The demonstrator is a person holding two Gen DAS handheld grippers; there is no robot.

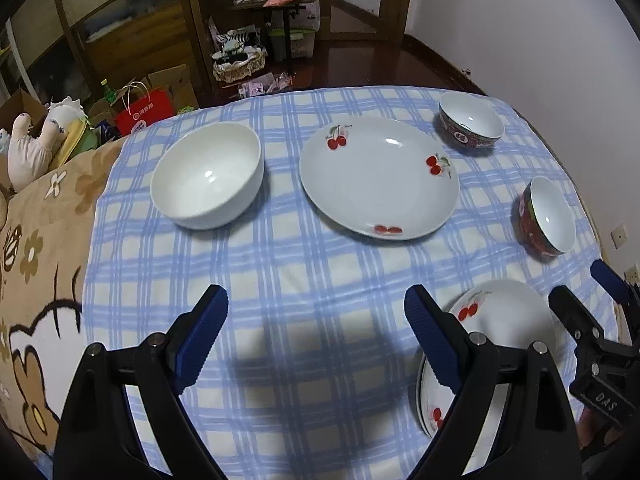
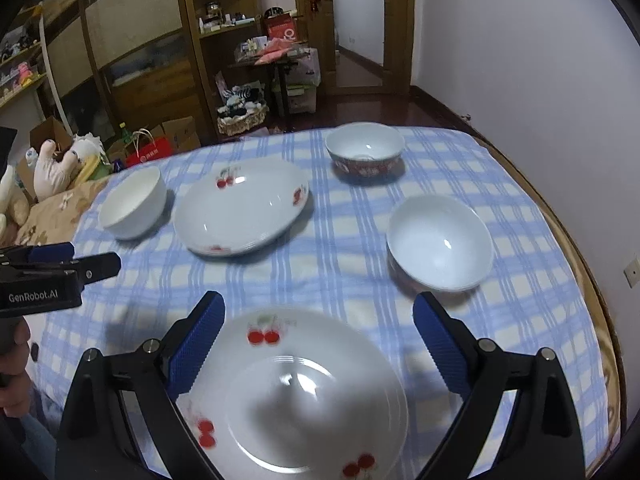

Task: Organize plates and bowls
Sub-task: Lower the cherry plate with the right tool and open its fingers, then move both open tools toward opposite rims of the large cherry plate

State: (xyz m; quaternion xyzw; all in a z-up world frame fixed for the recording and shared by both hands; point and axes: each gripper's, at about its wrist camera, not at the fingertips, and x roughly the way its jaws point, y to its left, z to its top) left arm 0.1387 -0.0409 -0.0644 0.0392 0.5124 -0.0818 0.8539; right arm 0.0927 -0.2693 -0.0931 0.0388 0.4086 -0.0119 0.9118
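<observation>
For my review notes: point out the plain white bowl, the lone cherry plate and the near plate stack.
plain white bowl (image 1: 208,178), left wrist view, inner wall.
lone cherry plate (image 1: 378,184), left wrist view, centre well.
near plate stack (image 2: 296,400), right wrist view, top plate's well.

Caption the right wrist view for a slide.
Open right gripper above a cherry plate on the checked cloth.

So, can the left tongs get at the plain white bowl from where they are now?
Probably yes. The left tongs stand open and empty above bare checked cloth, and nothing lies between them and the plain white bowl, which sits alone beside the cherry plate.
</observation>
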